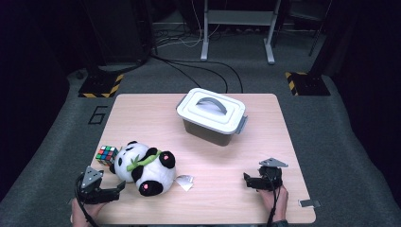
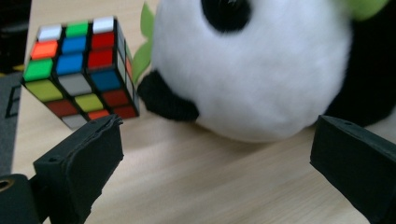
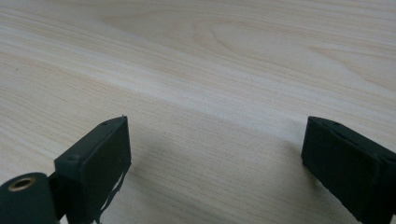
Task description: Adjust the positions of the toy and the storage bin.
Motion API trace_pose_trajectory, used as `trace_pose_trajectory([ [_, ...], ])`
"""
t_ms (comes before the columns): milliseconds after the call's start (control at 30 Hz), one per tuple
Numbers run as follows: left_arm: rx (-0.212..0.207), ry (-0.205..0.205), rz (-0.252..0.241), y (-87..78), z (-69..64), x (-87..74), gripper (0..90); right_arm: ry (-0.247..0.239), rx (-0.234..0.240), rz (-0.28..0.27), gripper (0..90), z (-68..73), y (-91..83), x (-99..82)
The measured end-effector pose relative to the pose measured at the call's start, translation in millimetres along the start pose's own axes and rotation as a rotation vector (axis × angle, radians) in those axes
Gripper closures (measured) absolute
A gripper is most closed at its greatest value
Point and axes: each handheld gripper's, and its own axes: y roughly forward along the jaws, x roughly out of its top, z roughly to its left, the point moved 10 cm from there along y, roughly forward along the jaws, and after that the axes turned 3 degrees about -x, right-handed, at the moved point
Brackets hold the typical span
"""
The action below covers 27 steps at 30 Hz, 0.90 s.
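A black-and-white plush panda [image 1: 144,167] with a green leaf lies at the table's front left; its white body [image 2: 252,70] looms close in the left gripper view. A scrambled colour cube [image 1: 107,154] rests just left of it, seen also [image 2: 77,70] beyond my left jaw. My left gripper [image 1: 119,188] sits low at the front left corner, open, nothing between its jaws, pointing at the panda and cube. My right gripper [image 1: 247,179] rests at the front right, open over bare wood [image 3: 215,154], held by a hand.
A grey lidded plastic box [image 1: 212,116] with a handle stands at the table's middle back. A white crumpled paper tag [image 1: 185,181] lies beside the panda. A small metal piece [image 1: 309,203] sits near the front right corner. The wooden table [image 1: 142,113] stands on grey carpet.
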Motion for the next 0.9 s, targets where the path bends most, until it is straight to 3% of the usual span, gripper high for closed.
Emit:
trace_pose_trajectory([
  [67,0.009,-0.001,0.005,2.4,1.2,-2.8,1.6,-0.005,0.004,0.000,7.5,0.0,0.4,0.3],
  [233,0.013,-0.043,0.074,19.4,5.3,-23.3,0.1,-0.003,0.015,0.004,6.7,0.9,0.8,0.9],
  [300,0.019,-0.046,0.094,22.8,6.5,-26.9,0.1,-0.001,0.021,0.005,6.4,1.0,1.0,1.4],
  [400,0.029,-0.047,0.085,24.2,6.9,-26.1,0.1,-0.007,0.032,0.004,6.1,0.9,1.1,1.9],
  [467,0.035,-0.047,0.119,26.4,7.5,-28.7,0.0,-0.002,0.049,0.011,6.0,3.5,0.3,2.8],
  [667,0.035,-0.050,0.120,26.5,7.4,-28.9,0.0,-0.031,0.070,0.003,5.9,7.4,-2.6,9.5],
  [900,0.038,-0.050,0.118,26.5,7.3,-29.0,0.0,-0.069,0.093,-0.022,6.0,10.6,-15.2,32.7],
])
